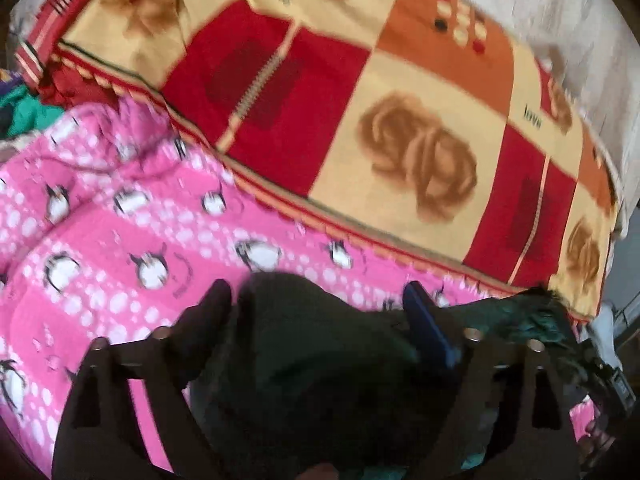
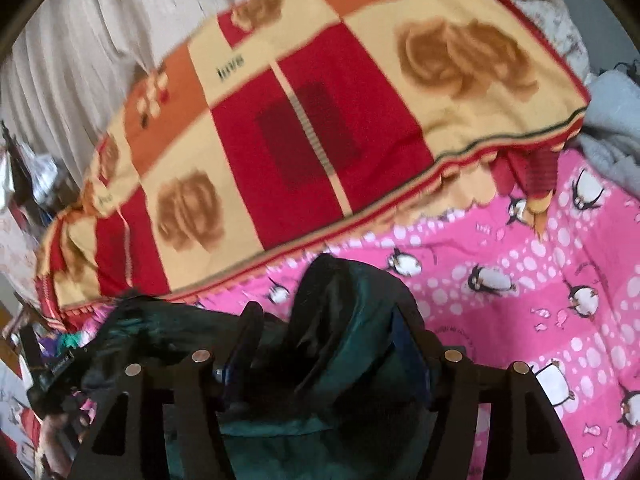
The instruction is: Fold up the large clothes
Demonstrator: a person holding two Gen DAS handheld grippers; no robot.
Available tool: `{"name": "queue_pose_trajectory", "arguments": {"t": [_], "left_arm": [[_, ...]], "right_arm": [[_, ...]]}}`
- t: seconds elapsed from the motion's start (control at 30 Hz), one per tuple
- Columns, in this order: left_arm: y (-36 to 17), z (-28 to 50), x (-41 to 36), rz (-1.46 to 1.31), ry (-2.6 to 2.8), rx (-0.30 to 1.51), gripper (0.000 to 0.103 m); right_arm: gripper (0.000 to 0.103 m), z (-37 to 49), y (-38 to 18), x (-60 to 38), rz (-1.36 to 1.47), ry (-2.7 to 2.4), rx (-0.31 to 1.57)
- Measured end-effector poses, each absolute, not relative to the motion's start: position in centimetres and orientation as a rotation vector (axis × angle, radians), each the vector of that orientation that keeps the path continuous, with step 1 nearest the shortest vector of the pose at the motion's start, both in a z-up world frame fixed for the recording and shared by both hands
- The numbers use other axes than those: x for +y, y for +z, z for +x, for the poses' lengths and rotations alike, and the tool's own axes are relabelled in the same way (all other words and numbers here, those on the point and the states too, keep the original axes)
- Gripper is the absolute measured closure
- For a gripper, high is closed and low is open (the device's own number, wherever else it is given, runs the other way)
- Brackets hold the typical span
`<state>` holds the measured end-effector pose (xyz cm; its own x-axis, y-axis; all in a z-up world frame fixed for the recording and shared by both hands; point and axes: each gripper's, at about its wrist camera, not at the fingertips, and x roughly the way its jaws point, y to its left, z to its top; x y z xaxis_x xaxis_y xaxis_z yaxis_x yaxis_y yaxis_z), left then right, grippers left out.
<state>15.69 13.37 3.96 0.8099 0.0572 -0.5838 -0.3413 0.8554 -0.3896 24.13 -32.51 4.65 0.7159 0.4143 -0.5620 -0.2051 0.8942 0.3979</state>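
Garment loose between both spread tongs.

garment: dark green jacket, shiny fabric with darker folds
state: bunched and crumpled, not laid flat
pose: humped up in a mound, one fold rising to a peak
place by left gripper: between its two spread fingers, filling the gap and trailing off to its right
place by right gripper: between its fingers, spilling off to its left
fringe: dark furry edge at the far end
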Motion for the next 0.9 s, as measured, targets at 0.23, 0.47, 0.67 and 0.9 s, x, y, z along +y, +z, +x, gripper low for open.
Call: {"name": "queue_pose_trajectory", "arguments": {"t": [0.23, 0.47, 0.67, 0.9], "left_arm": [[5.7, 13.9, 13.1, -0.515, 0.232, 0.474, 0.010], [3.3, 17.4, 9.4, -0.403, 0.176, 0.647, 0.010], [-0.1, 19.8, 8.4, -0.312, 0.232, 0.783, 0.010], [-2.0, 20.9, 7.7, -0.247, 0.248, 0.834, 0.005]], "right_arm": [[0.040, 21.6, 7.2, -30.2, 0.154, 0.328, 0.561], [0.040, 22.0, 4.9, -24.6, -0.089, 0.388, 0.652], [0.040, 25.2, 0.6, -24.8, -0.066, 0.370, 0.868], [0.034, 26.8, -2.6, -24.8, -0.071, 0.381, 0.936]]}}
